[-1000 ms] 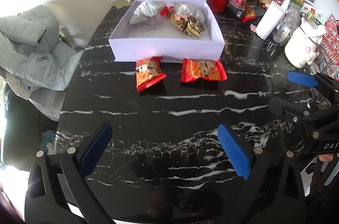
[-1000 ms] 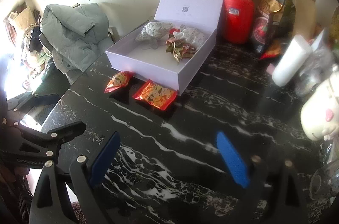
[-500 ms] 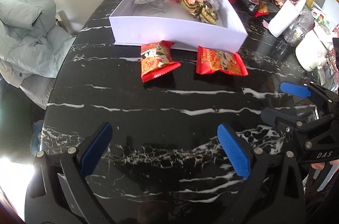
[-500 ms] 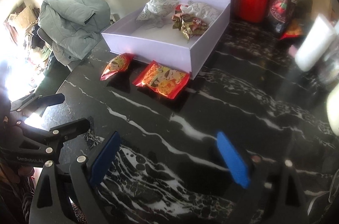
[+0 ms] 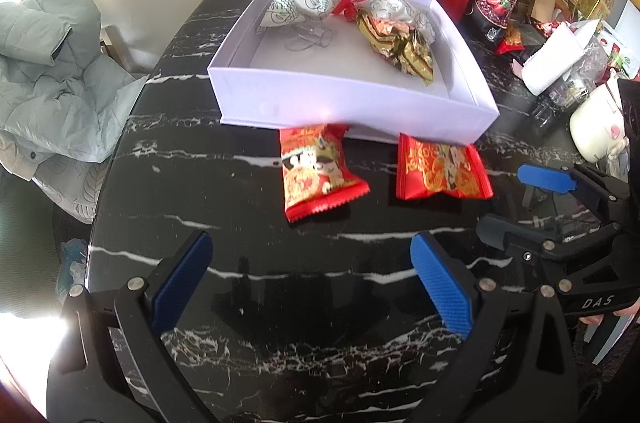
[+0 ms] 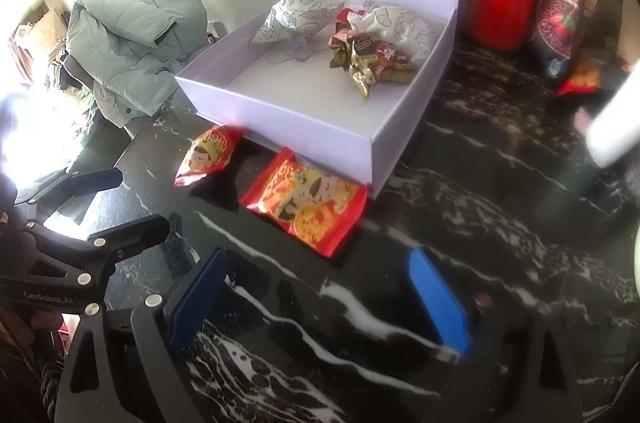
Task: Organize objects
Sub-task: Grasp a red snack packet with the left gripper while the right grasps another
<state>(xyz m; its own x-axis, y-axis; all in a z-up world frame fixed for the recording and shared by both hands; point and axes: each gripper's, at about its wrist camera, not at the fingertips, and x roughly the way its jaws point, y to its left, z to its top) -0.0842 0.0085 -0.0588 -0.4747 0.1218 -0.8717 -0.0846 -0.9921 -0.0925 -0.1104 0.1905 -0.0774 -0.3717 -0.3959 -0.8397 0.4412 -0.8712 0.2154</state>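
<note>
Closest in, both grippers are held over bare black marbled worktop (image 5: 248,343), jaws spread wide with nothing gripped. The left gripper (image 5: 308,279) is seen from its own camera, and the right gripper (image 6: 316,299) likewise; each also gets caught at the edge of the other's view, left one at the left edge of the right view, right one at the right edge of the left view.

A bit further out, two red snack packets are laid flat just in front of the white box (image 5: 352,107). The left packet (image 5: 316,171) sits angled, its top end right at the box's front wall. The right packet (image 5: 442,169) is tucked up against the front wall near the box's right corner, and contact can't be told for sure. A clear strip of worktop is left between the jaws and the packets.

Inside the box, gold-wrapped sweets (image 5: 400,43) and white patterned pouches (image 5: 304,3) are piled toward the back; the front half of the floor is open. The lid is stood upright behind.

Only the left view shows the cream mug (image 5: 596,131) at the worktop's right edge. A red canister (image 6: 500,7) and a dark snack bag (image 6: 568,7) are crowded just right of the box in the right view. A grey-green jacket (image 6: 128,43) is heaped past the left edge.
</note>
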